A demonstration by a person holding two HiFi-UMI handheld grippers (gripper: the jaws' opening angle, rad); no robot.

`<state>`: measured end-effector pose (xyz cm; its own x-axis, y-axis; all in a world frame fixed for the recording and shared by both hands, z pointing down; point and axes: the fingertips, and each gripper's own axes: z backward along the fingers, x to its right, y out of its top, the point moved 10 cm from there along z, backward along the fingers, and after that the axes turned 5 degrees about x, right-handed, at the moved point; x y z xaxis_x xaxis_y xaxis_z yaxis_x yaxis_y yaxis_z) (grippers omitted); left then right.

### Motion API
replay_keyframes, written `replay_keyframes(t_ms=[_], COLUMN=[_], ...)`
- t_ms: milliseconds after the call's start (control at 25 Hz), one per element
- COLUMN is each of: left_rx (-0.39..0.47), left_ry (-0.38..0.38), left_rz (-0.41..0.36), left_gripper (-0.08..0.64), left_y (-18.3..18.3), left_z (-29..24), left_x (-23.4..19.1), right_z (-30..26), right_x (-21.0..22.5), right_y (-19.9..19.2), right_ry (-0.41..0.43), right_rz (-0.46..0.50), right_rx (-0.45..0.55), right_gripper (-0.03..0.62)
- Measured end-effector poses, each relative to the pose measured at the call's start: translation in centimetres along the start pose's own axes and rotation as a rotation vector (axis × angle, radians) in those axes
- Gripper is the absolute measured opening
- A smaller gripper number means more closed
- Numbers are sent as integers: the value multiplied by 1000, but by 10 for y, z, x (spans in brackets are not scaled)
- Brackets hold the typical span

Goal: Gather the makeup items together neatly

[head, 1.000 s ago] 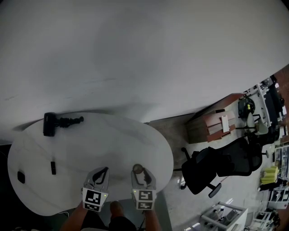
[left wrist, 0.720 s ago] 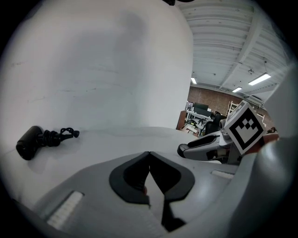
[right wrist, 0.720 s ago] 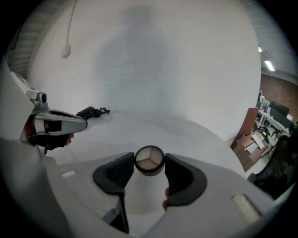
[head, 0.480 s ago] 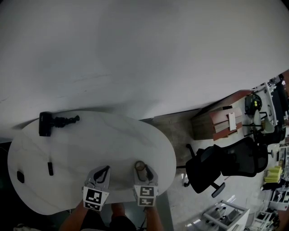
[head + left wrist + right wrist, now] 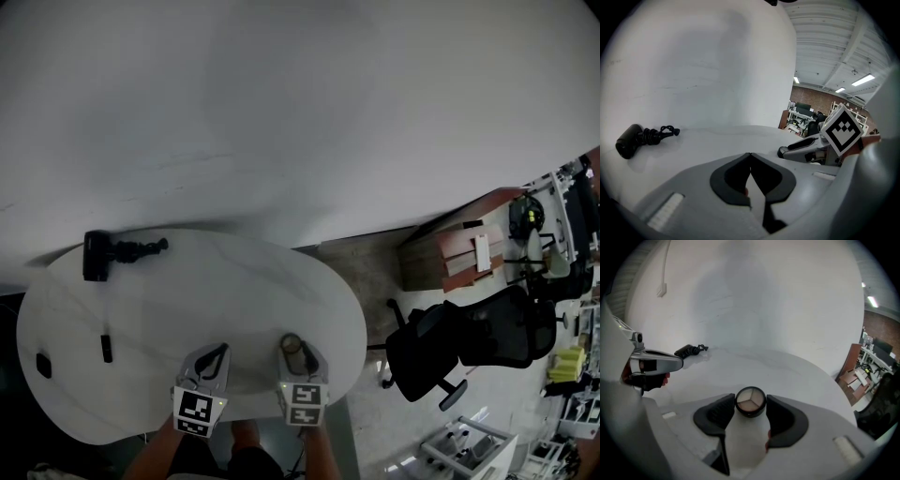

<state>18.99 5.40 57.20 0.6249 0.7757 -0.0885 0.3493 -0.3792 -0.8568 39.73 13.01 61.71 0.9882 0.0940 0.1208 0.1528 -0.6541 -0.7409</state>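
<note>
A round black compact (image 5: 750,401) with three pale powder sections sits between the pads of my right gripper (image 5: 750,405), which is shut on it. In the head view that compact (image 5: 291,344) is low over the near edge of the white oval table (image 5: 281,281). My left gripper (image 5: 214,355) hovers just to its left. Its jaw tips meet, so the left gripper (image 5: 750,157) is shut with nothing in it. A thin black stick (image 5: 106,348) and a small black case (image 5: 43,365) lie on the table's left side.
A black device with a twisted black leg or cord (image 5: 98,255) lies at the table's far left, also in the left gripper view (image 5: 633,140). A plain white wall rises behind the table. A black office chair (image 5: 441,352) and desks stand on the floor to the right.
The right gripper has come down a little toward the table, still holding the compact, and the left gripper has sunk slightly too. Over the last half second nothing has visibly shifted.
</note>
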Motion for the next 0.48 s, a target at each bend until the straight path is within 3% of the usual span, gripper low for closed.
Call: replay_keyframes(t_ms=[280,480], left_rx=[36,88], left_ry=[22,53], left_rz=[-6,-12], left_gripper=[11,11], left_y=[13,31], left_z=[12,30], left_x=[-1,-4], right_z=[10,24], right_x=[0,-9], right_y=[7,30], right_ry=[-12,6], right_rz=[-6,11], right_rx=[6,70], right_gripper=[236,236])
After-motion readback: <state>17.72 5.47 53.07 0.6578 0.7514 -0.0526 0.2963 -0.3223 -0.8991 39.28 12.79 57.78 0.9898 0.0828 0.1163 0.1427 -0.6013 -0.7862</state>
